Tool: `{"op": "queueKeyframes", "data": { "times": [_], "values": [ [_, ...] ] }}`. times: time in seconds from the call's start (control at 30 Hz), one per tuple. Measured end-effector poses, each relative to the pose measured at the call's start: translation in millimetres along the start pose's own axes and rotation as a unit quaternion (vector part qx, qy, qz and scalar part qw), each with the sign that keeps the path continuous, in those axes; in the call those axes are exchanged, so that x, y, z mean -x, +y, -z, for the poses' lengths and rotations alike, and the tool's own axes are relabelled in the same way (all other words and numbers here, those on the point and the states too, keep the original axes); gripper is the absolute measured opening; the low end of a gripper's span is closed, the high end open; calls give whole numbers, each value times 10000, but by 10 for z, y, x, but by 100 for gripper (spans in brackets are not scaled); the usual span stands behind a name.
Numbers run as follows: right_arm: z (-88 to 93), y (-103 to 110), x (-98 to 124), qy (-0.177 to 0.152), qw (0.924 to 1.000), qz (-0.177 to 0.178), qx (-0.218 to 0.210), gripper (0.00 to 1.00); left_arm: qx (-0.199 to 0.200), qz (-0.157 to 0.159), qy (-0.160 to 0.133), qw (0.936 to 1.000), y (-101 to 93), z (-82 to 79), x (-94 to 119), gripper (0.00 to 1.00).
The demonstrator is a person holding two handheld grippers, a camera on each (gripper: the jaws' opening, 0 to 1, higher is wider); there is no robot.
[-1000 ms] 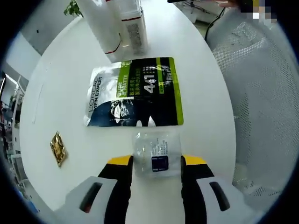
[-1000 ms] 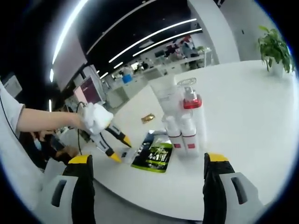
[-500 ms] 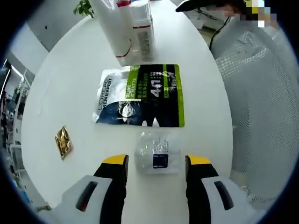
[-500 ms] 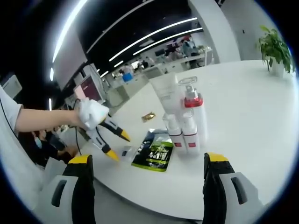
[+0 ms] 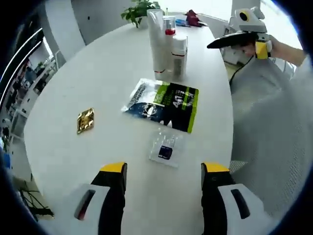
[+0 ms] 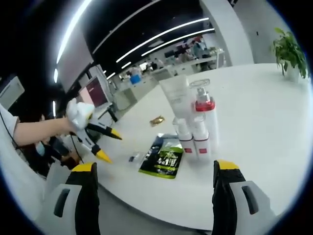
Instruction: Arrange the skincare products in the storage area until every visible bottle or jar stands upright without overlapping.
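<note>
A cluster of white skincare bottles (image 5: 167, 43) stands upright at the far side of the round white table (image 5: 73, 83): a tall tube, a pump bottle with a red collar and two small bottles with red bands (image 6: 192, 138). A green-and-black pouch (image 5: 164, 102) lies flat in front of them, also seen as the pouch (image 6: 164, 159). A small clear sachet (image 5: 166, 148) lies nearer, ahead of my left gripper (image 5: 165, 169), which is open and raised clear of it. My right gripper (image 6: 155, 166) is open and holds nothing, off the table edge.
A gold sachet (image 5: 85, 120) lies alone to the left. A white mesh chair (image 5: 266, 122) stands by the table's right edge. A potted plant (image 6: 288, 46) sits at the far side. A hand holds the left gripper (image 6: 110, 145) above the table edge.
My left gripper has pulled back and up from the small clear sachet, which stays flat on the table. The right gripper has barely moved.
</note>
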State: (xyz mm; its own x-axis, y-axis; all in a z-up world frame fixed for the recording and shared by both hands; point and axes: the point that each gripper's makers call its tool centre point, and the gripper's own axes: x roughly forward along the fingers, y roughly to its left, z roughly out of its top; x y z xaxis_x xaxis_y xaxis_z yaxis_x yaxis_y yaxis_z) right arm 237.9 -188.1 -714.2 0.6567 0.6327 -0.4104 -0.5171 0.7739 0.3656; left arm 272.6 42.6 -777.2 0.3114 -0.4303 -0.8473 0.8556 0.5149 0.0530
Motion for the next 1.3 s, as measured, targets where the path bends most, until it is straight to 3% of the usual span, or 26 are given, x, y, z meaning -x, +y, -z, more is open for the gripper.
{"op": "queueKeyframes", "data": {
  "times": [0.23,0.33,0.47,0.57,0.7,0.83,1.3],
  "values": [
    [8,7,-6,18,10000,-22,-32,97,994,-296,-607,9927,-13,53,194,72],
    [13,11,-8,31,10000,-37,-30,97,1619,-373,-934,9817,-72,39,295,74],
    [19,13,-14,53,10000,-58,-54,97,2009,-442,-1306,9699,-96,60,393,77],
    [23,20,-12,61,10000,-66,-42,97,2068,-534,-1333,9678,-164,125,475,80],
    [28,28,-12,74,9999,-72,-50,97,2259,-608,-1557,9597,-208,124,574,85],
    [40,30,-21,117,9999,-95,-44,97,2504,-735,-1907,9463,-261,46,705,91],
    [59,24,-23,169,9998,-88,-25,97,2832,-851,-2079,9324,-417,152,767,96]
  ]
}}
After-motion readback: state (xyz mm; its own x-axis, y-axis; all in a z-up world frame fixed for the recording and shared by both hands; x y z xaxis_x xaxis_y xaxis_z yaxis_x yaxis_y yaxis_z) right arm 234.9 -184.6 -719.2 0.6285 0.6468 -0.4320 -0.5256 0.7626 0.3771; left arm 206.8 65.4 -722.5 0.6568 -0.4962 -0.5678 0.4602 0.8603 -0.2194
